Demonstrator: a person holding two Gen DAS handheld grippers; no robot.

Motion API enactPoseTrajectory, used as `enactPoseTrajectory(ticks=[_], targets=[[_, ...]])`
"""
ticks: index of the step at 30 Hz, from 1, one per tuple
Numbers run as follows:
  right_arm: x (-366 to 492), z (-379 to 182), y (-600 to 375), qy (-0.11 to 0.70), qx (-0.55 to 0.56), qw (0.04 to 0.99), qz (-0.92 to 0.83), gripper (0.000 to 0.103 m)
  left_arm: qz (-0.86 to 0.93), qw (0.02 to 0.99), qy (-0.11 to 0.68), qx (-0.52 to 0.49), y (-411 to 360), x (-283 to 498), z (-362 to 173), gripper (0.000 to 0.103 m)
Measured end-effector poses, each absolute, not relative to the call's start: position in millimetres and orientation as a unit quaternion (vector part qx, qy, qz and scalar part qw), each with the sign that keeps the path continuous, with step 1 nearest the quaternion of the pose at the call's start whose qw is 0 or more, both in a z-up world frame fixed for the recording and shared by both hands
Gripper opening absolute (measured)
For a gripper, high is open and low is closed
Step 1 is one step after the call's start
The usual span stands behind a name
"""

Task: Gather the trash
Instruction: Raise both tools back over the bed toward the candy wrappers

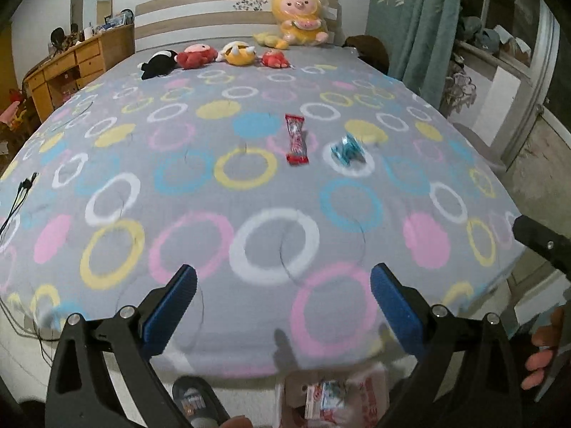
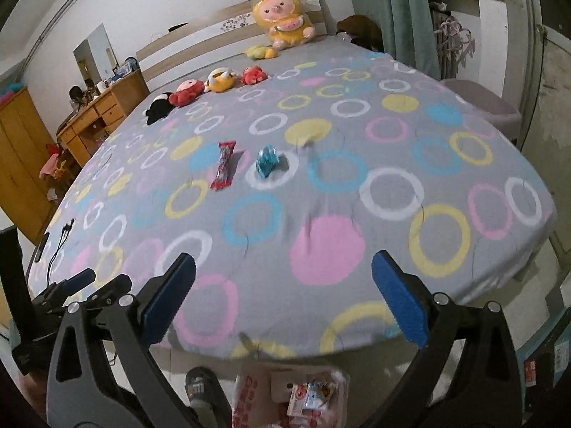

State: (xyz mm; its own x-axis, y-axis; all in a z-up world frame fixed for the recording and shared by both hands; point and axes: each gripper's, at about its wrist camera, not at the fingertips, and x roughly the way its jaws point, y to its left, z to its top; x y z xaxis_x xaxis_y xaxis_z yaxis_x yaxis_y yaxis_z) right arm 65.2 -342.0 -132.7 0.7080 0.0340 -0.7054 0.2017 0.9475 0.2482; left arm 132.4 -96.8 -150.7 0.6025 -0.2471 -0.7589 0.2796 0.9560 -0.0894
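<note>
Wrappers lie on the bed [image 1: 107,164], out in the middle of the ring-patterned grey cover: a red wrapper [image 1: 296,139] stretched lengthwise and a crumpled blue wrapper [image 1: 345,148] just beside it to the right, apart from each other. In the right wrist view the same red wrapper [image 2: 223,170] and blue wrapper [image 2: 267,161] sit in the same order. Nothing lies on the cover between them and the near edge of the bed.

The left gripper [image 1: 283,312] hangs over the near edge with its blue-padded jaws spread wide and nothing between them. The right gripper [image 2: 283,303] is likewise wide open and empty, and shows at the right edge of the left view.

On the floor below the bed's edge a white plastic bag [image 1: 367,396] stands open with a few packets inside; a slippered foot [image 1: 194,401] is just left of it.

Far across the bed, a row of small plush toys [image 1: 200,56] lies near the headboard [image 1: 200,14], and a big yellow plush pig [image 1: 298,18] leans against it. A black cable [image 1: 21,192] trails over the left edge. A wooden desk [image 1: 67,67] stands to the left, green curtains [image 1: 410,21] to the right.
</note>
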Motion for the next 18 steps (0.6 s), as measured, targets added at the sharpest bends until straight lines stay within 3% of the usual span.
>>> enactPoseTrajectory(ticks=[9,18], targets=[[138,-101,-344,0.380,0.115,0.917,-0.045,0.096,-0.148,0.899,0.411,0.024,-106,207,-139,0.095],[225,-117,-342,0.421,0.114,0.899,-0.041,0.096,-0.161,0.894,0.415,0.054,-135,277,-162,0.095]])
